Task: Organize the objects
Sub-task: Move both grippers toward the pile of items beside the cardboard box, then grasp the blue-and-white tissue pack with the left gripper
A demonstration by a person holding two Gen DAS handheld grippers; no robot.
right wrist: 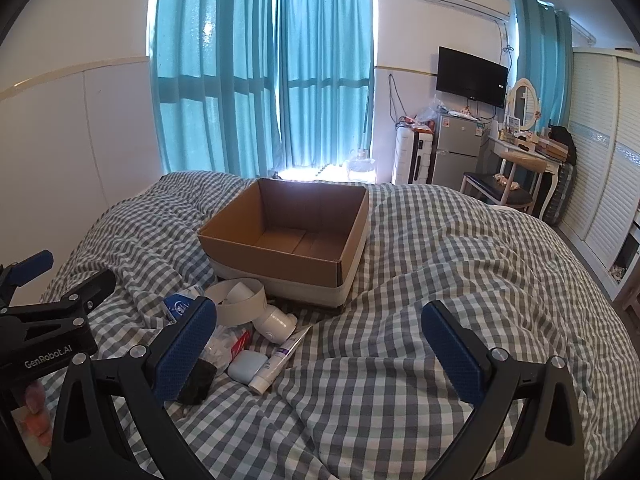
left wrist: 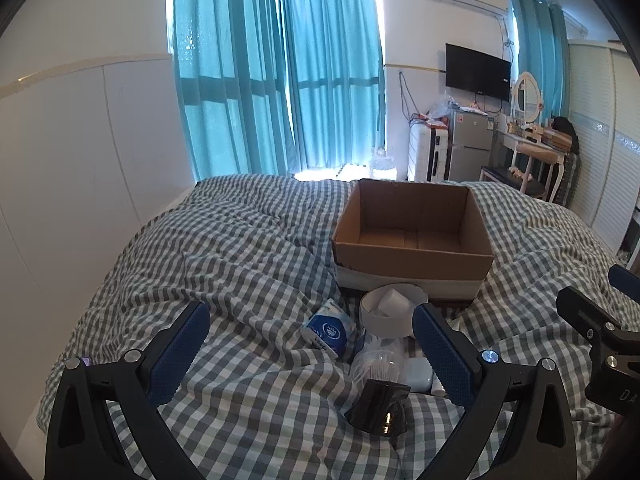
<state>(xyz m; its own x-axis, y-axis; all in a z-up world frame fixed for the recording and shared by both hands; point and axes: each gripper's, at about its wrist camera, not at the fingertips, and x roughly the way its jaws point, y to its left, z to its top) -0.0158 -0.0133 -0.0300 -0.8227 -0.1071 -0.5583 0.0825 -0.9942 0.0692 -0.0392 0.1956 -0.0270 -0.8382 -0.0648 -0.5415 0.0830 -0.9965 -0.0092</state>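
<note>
An open cardboard box (left wrist: 412, 232) (right wrist: 288, 236) stands empty on the checked bed. In front of it lies a pile of small things: a blue tissue pack (left wrist: 326, 330) (right wrist: 178, 306), a white round band (left wrist: 390, 318) (right wrist: 240, 300), a white bottle (right wrist: 276, 326), a pale blue case (left wrist: 418, 374) (right wrist: 248, 366), a white-and-purple tube (right wrist: 278, 360), a black object (left wrist: 380, 402) (right wrist: 198, 380) and a clear plastic bag (left wrist: 374, 358). My left gripper (left wrist: 312, 350) is open above the pile. My right gripper (right wrist: 320, 344) is open to the right of the pile.
The checked duvet (right wrist: 440, 280) is rumpled, with folds around the box. White wall panels (left wrist: 80, 160) run along the left. Teal curtains (left wrist: 280, 80), a fridge (right wrist: 458, 156), a dressing table (right wrist: 520, 160) and a wardrobe (right wrist: 600, 180) stand beyond the bed.
</note>
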